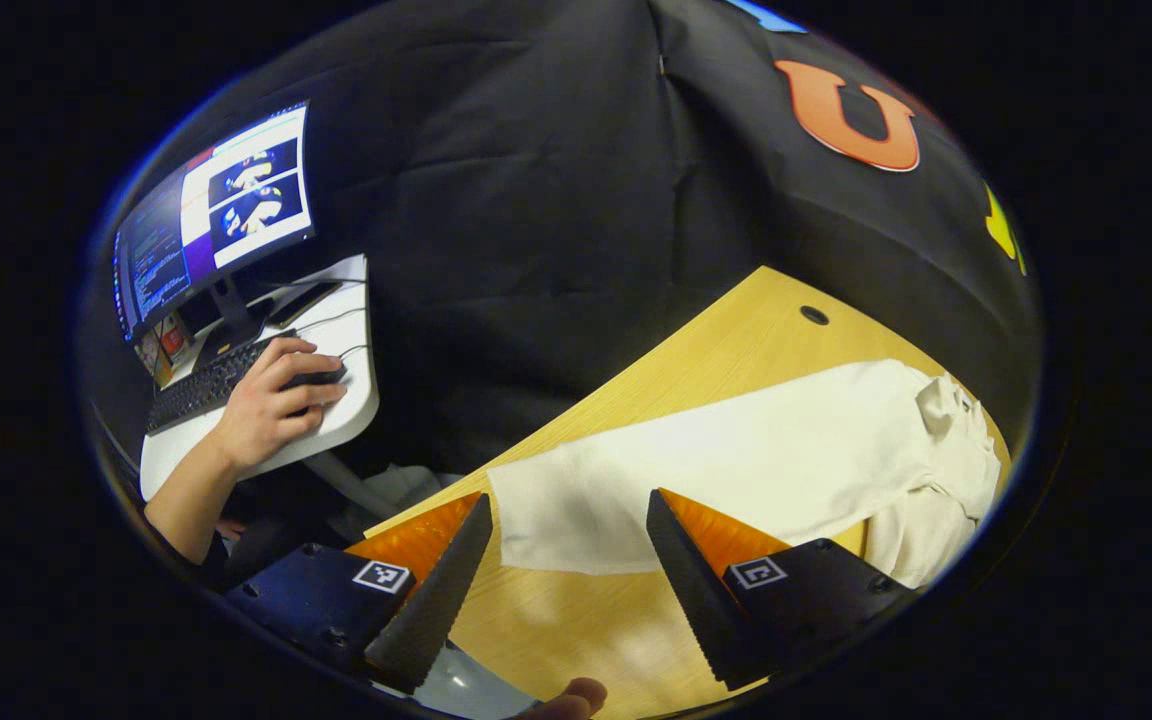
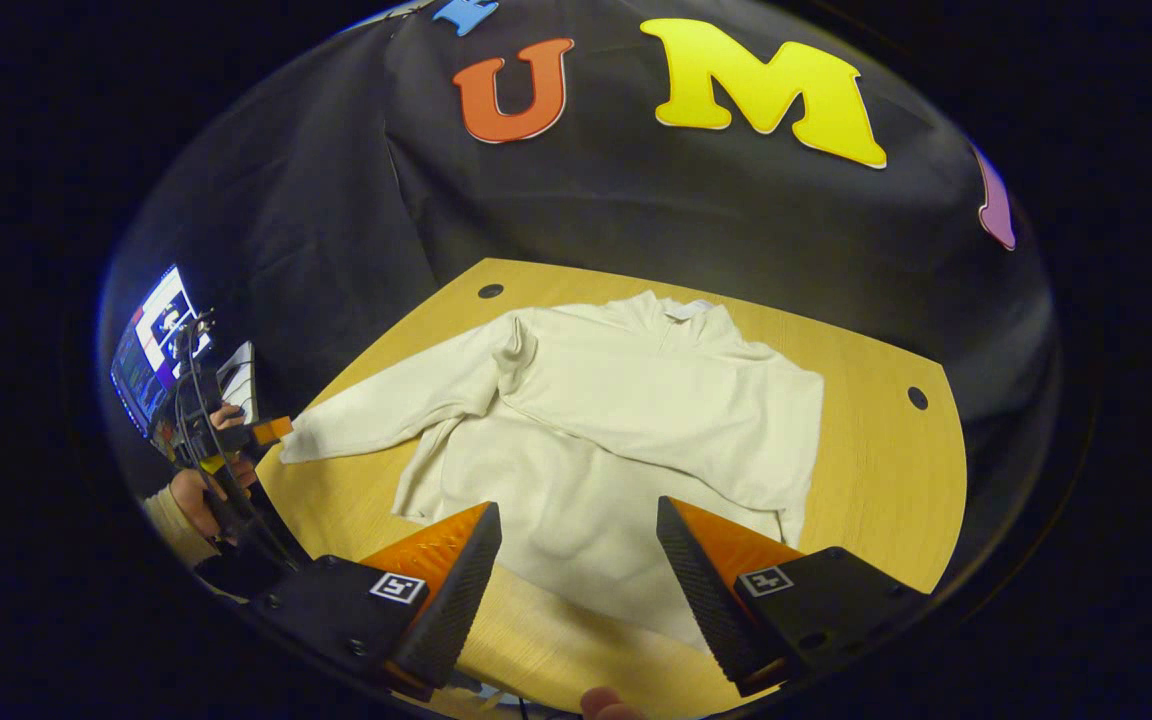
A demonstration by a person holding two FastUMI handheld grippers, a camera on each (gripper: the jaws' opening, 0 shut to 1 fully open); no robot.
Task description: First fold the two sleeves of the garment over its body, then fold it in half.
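Garment [image 2: 616,420] flat on table [image 2: 886,470], collar toward booth wall; one sleeve [image 2: 386,410] outstretched toward left gripper [image 2: 271,430]. Both grippers, left [image 1: 566,580] and right [image 2: 576,590], spread wide, empty. Monitor [image 1: 216,210] beyond.

A recording booth, probably in a lab: black cloth wall [image 2: 636,220] behind a wooden table [image 2: 876,450], and beside it a white desk [image 1: 336,420] with monitor [image 1: 216,215], keyboard [image 1: 201,385], mouse [image 1: 314,378].
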